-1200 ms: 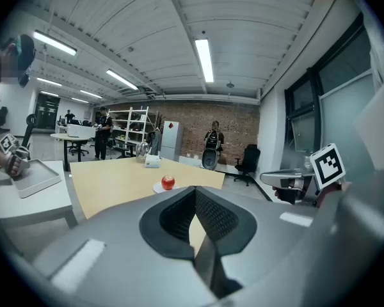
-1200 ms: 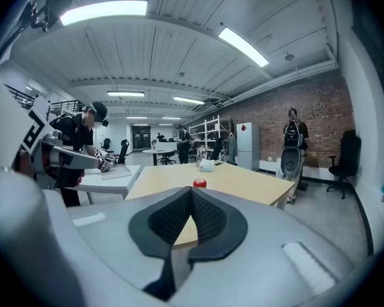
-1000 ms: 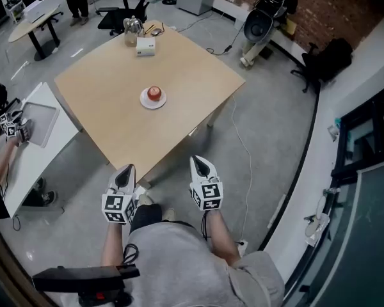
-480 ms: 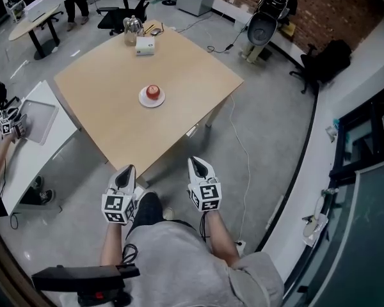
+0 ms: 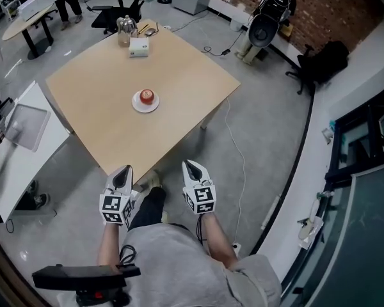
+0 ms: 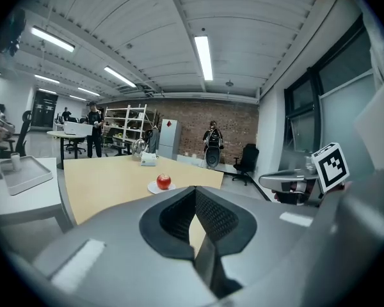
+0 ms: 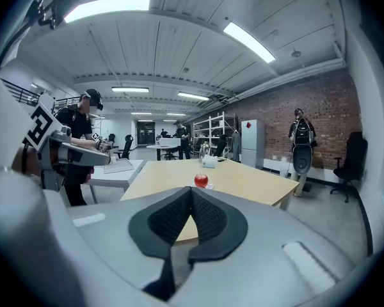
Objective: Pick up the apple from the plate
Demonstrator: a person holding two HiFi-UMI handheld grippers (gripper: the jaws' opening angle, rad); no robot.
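Although the table [image 5: 115,133] edges slightly nearer in the head view than a second ago, the left gripper [image 5: 123,175] and right gripper [image 5: 192,167], both closed and empty, remain well short of the apple [image 5: 146,96] on its plate [image 5: 139,106], so the approach is judged barely begun.

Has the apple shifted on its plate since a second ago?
No. The apple sits centred on the plate as before; the table shifted in frame with it.

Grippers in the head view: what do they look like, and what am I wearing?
The left gripper and right gripper are pale grey pointed shells with black textured pads inside. Each carries a cube of black-and-white square markers. The person wears a grey top.
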